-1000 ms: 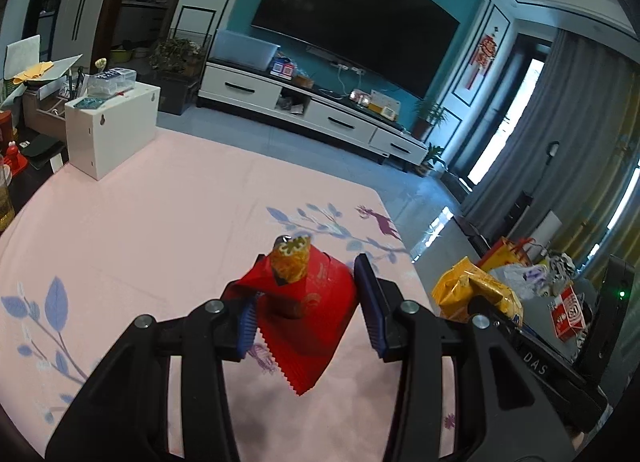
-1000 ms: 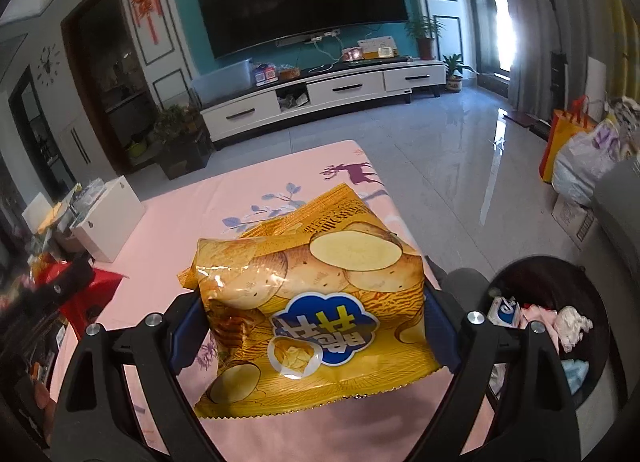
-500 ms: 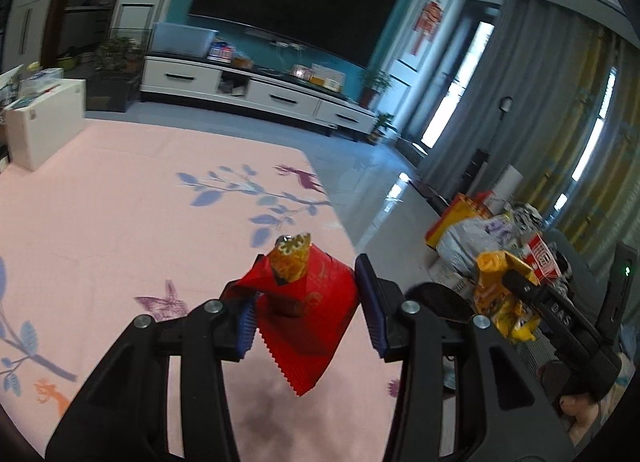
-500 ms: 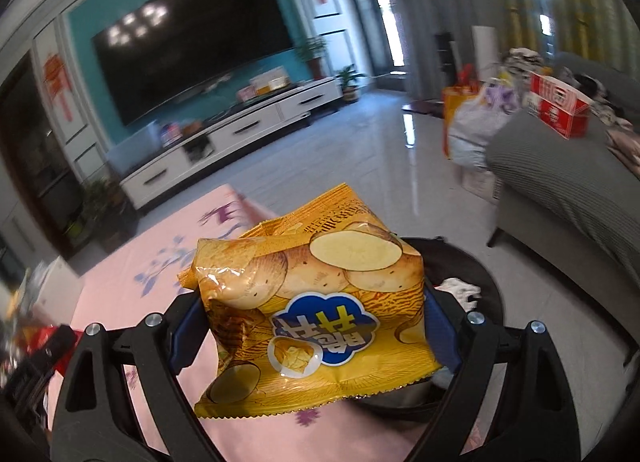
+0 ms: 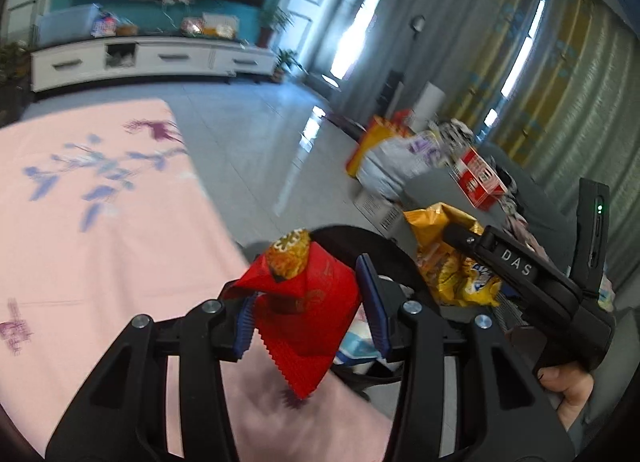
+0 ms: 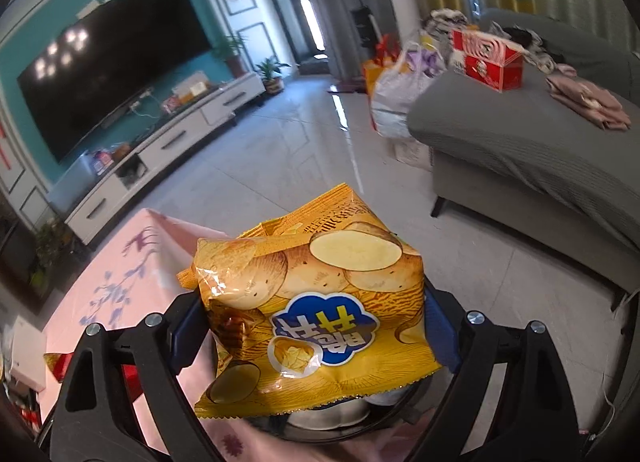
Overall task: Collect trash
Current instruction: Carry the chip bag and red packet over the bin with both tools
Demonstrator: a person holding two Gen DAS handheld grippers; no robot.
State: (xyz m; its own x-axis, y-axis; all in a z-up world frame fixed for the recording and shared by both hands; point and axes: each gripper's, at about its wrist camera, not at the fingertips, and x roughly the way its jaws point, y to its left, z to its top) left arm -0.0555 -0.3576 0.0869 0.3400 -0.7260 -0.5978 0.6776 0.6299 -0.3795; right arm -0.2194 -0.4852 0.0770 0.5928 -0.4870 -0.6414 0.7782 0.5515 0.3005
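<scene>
My left gripper (image 5: pixel 308 310) is shut on a red snack packet (image 5: pixel 308 314), which hangs between the blue pads over the table's right edge. Just behind it shows the rim of a black round trash bin (image 5: pixel 384 246) with some litter inside. My right gripper (image 6: pixel 312 336) is shut on a puffed yellow potato-chip bag (image 6: pixel 316 302). That bag hangs above the same bin (image 6: pixel 384 428), which it mostly hides. The left wrist view shows the chip bag (image 5: pixel 452 262) to the right of the red packet, over the bin, with a person's hand (image 5: pixel 568 386) on the gripper handle.
A table with a pink flowered cloth (image 5: pixel 100 242) lies to the left of the bin. A grey sofa (image 6: pixel 520 150) with a red box (image 6: pixel 488 62) stands to the right. Filled bags (image 6: pixel 396 102) sit on the tiled floor, and a white TV cabinet (image 6: pixel 180 142) lines the far wall.
Both views have swung right, from over the pink table toward the bin and sofa. The bin has come in under both bags. Each gripper has kept its hold.
</scene>
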